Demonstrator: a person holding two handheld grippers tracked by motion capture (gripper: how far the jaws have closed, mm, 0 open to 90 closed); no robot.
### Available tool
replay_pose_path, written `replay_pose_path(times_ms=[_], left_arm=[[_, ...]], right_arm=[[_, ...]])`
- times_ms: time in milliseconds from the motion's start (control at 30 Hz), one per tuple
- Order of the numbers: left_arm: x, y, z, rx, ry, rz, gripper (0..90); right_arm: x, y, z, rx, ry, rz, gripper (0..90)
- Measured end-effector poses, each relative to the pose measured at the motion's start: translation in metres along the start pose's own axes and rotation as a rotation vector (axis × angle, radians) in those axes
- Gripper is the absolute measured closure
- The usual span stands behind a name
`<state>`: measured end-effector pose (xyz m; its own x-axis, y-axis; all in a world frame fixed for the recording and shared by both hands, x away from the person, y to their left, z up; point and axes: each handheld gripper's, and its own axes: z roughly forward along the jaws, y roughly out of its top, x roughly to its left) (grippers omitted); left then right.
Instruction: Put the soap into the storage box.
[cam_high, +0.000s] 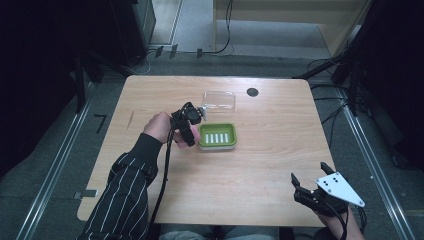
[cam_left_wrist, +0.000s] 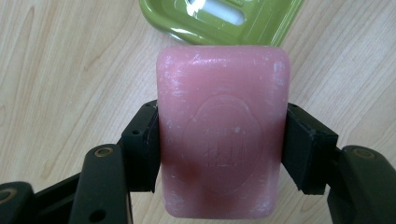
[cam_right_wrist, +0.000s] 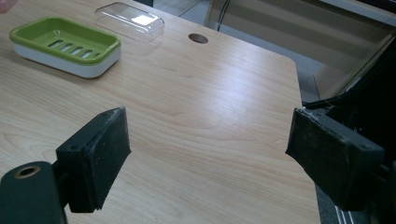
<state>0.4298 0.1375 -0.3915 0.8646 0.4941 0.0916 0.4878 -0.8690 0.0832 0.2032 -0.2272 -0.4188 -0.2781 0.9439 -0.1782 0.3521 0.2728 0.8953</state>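
Nearest the person, the right gripper (cam_high: 311, 187) hangs at the near right corner of the pale wooden table (cam_high: 270, 165), its two black jaws standing wide apart with nothing between them. In the right gripper view the bare wood runs open ahead of the pads, and the table's rounded far right corner (cam_right_wrist: 290, 63) drops off to the grey floor (cam_right_wrist: 322, 79).

Farther in, a hand in a striped sleeve (cam_high: 125, 195) carries the left gripper (cam_high: 192, 127) just beside the left edge of the green rectangular soap dish with a white base (cam_high: 217, 136). Its jaws are clamped on the long sides of a pink rectangular bar of soap (cam_left_wrist: 222, 135), which is held above the wood; the bar's far end overlaps the dish's green rim (cam_left_wrist: 219, 28) in the left gripper view, though whether it touches I cannot tell.

Beyond the dish, a clear plastic lid (cam_high: 219, 101) lies on the table, apart from the dish. A small dark round hole (cam_high: 252, 92) sits near the far edge, to the lid's right. The table's left and middle-right stretches lie open.
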Motion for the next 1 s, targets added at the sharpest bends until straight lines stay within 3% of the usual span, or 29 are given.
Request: replay_pose_path(times_ms=[1000], left_arm=[[0.003,0.020,-0.003,-0.021,-0.003,0.078,38.5]], right_arm=[[-0.001,-0.001,-0.002,0.004,0.002,0.004,13.5]])
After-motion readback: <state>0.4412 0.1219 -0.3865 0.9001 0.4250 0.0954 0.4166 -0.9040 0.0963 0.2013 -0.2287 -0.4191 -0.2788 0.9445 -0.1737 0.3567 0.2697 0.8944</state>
